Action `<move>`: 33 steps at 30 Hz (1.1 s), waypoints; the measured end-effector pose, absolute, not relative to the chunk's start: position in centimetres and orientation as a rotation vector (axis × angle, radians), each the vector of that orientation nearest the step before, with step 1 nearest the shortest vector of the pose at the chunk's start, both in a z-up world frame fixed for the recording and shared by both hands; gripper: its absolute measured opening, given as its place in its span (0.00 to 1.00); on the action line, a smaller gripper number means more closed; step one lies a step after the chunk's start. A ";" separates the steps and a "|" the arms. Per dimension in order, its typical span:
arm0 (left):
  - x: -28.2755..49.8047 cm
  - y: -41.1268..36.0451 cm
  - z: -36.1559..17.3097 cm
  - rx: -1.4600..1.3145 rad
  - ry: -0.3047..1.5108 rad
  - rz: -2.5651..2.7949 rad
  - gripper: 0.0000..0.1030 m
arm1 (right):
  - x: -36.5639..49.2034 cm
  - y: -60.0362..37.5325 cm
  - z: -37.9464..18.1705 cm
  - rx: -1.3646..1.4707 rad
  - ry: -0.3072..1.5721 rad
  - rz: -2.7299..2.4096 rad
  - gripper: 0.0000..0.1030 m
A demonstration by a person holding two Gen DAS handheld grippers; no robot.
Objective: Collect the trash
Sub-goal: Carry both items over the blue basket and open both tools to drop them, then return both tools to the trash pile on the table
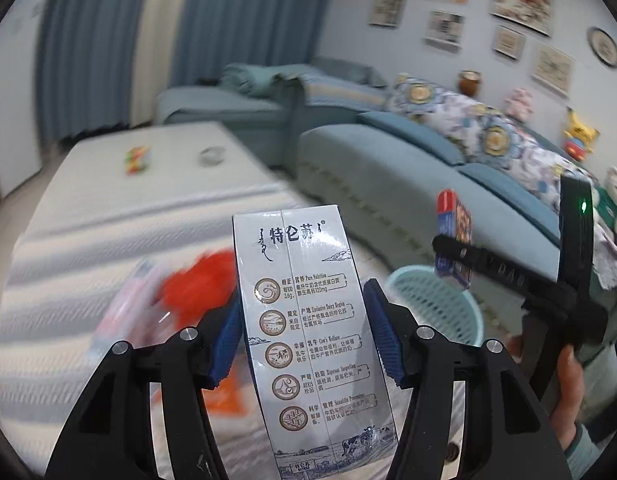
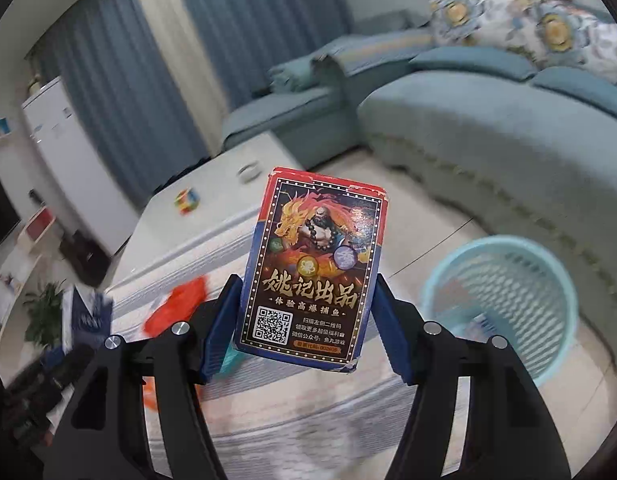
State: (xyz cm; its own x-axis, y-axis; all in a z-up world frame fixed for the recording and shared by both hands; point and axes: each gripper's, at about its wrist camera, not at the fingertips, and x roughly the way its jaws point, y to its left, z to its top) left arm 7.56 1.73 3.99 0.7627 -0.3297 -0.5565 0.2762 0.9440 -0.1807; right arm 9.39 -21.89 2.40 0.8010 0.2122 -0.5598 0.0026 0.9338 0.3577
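My left gripper (image 1: pixel 304 334) is clamped on a milk carton (image 1: pixel 308 336), upright, held above the table (image 1: pixel 108 216). My right gripper (image 2: pixel 306 326) grips a card box (image 2: pixel 314 270), upright too, over the table's right edge. The bin (image 2: pixel 504 304) stands on the floor between table and sofa (image 2: pixel 488 120), just right of the box. Red wrapper (image 1: pixel 196 280) lies blurred on the table's near part. Cube (image 1: pixel 137 160) near its far edge.
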 end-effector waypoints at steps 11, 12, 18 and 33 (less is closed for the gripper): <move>14.4 -14.8 2.4 0.010 0.674 -0.531 0.54 | 8.9 -34.7 -1.2 0.311 0.688 -0.120 0.59; 15.0 -16.3 1.4 0.025 0.693 -0.543 0.54 | 8.8 -35.3 -2.0 0.323 0.698 -0.126 0.59; 18.0 -21.4 -4.5 0.090 0.817 -0.565 0.54 | 9.6 -39.4 -9.2 0.396 0.850 -0.178 0.59; 19.1 -22.3 -9.7 0.161 0.925 -0.577 0.74 | 11.0 -41.8 -15.7 0.547 0.991 -0.166 0.71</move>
